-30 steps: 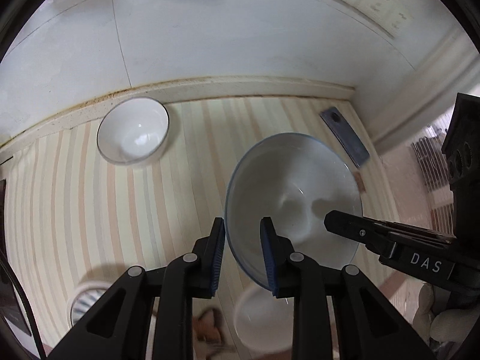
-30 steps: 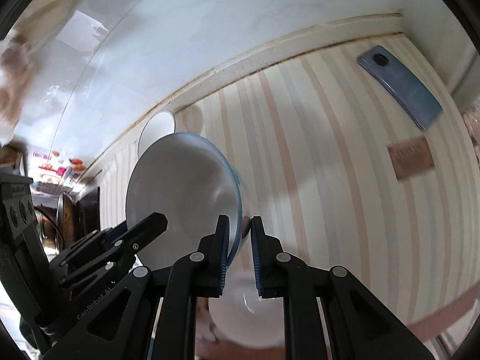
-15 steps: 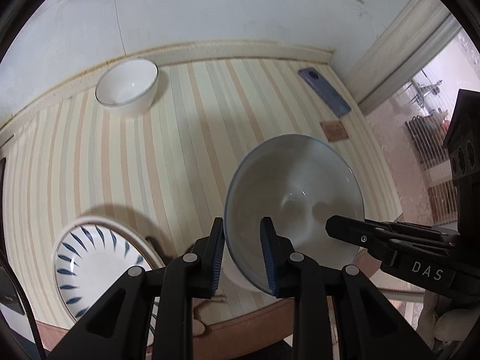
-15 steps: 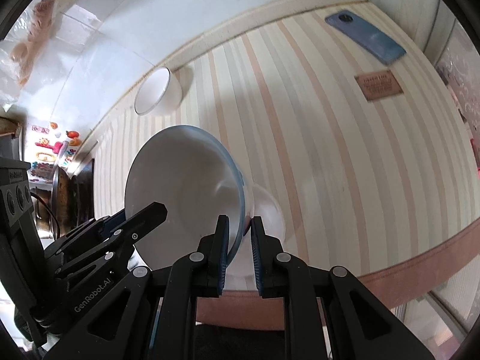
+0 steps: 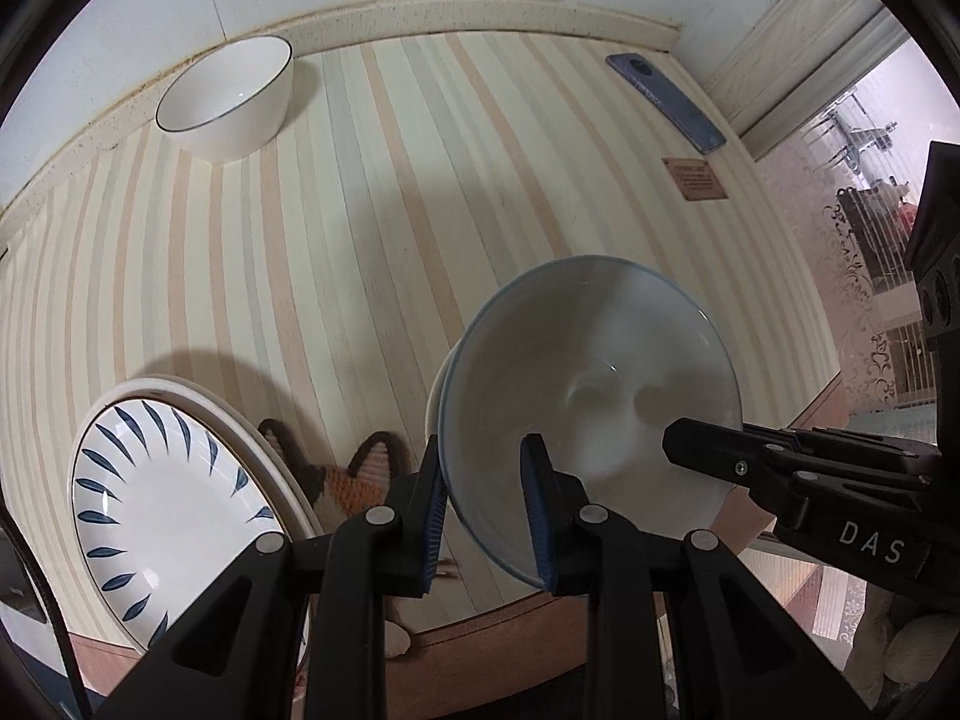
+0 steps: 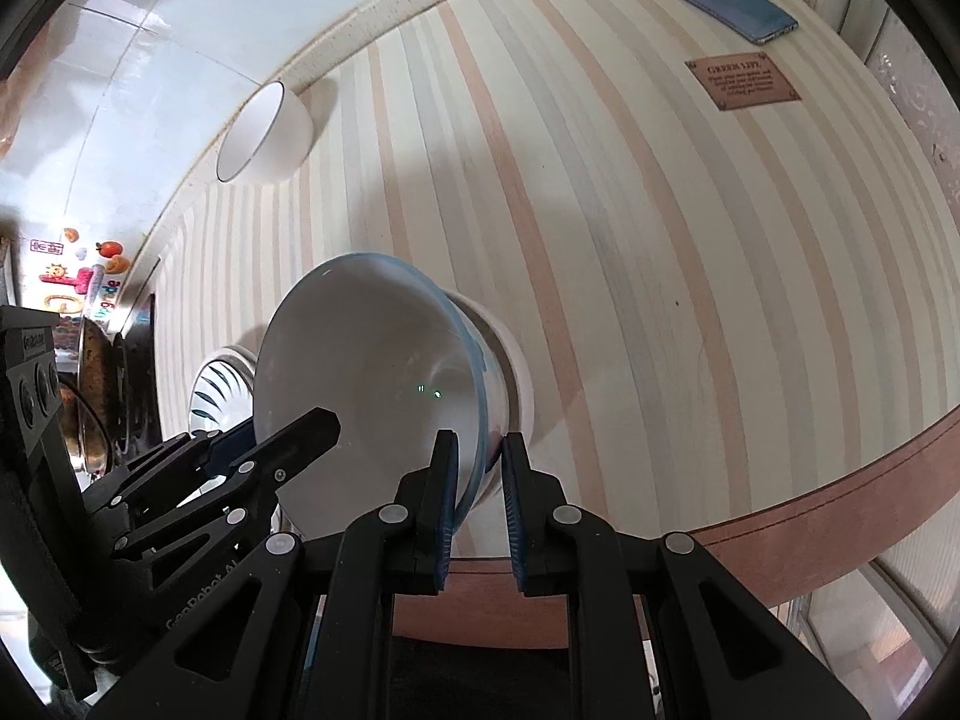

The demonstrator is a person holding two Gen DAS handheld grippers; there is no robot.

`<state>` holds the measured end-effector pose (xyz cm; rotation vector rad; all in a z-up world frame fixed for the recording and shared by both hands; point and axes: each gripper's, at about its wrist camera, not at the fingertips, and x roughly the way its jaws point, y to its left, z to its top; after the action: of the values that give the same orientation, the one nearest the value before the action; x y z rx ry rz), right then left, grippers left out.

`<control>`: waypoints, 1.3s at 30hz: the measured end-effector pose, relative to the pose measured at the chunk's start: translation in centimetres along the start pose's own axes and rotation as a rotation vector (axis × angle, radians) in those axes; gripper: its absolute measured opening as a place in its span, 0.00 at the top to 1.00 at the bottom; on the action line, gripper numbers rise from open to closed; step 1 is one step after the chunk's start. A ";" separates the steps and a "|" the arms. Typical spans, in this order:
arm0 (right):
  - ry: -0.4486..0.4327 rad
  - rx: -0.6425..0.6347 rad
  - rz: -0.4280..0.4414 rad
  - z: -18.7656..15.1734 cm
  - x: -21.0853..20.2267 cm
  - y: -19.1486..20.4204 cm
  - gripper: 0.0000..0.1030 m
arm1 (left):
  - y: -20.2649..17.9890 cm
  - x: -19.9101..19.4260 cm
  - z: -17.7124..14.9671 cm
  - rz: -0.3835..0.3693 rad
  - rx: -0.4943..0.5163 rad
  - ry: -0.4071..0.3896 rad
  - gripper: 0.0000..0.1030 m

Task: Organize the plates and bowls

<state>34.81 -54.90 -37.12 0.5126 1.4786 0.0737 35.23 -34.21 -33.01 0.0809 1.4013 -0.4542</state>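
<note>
now both grippers pinch the rim of the same blue-rimmed bowl (image 5: 588, 384): the left gripper (image 5: 483, 504) clamps its near edge at lower centre of the left view, and the right gripper (image 6: 478, 492) clamps the rim at lower centre of the right view. the bowl sits tilted over a white bowl (image 6: 516, 378) on the striped table (image 5: 360, 228). a patterned plate (image 5: 162, 516) lies lower left, another white bowl (image 5: 228, 96) upper left, and a phone (image 5: 663, 102) upper right.

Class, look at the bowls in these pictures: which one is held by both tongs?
The blue-rimmed bowl: left tongs and right tongs each clamp its rim. The dark-rimmed white bowl stands untouched by the wall.
</note>
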 end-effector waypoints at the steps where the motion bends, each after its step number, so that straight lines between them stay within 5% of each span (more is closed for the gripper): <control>1: 0.005 -0.003 -0.002 0.0 0.2 0.0 0.84 | 0.0 0.1 -0.1 0.004 0.000 0.003 0.79; 15: 0.075 -0.036 -0.023 1.0 1.7 0.5 0.81 | 0.3 0.7 0.1 0.018 -0.019 0.023 0.79; 21: 0.040 -0.051 0.000 3.0 -2.0 0.8 0.74 | 2.8 -4.9 2.1 0.021 -0.083 -0.137 0.78; 24: 0.002 -0.068 0.038 5.9 -3.7 2.2 0.59 | 5.8 -7.1 4.4 0.015 -0.162 -0.197 0.73; 33: -0.014 -0.176 0.139 18.6 1.6 11.3 0.58 | 16.9 -3.9 12.8 0.100 -0.363 -0.217 0.73; 39: 0.014 -0.231 0.165 25.1 7.5 16.2 0.58 | 21.3 -0.3 16.3 0.078 -0.440 -0.189 0.73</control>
<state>63.92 -44.90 -37.89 0.4453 1.4177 0.3739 57.86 -19.88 -34.23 -0.2580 1.2783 -0.0783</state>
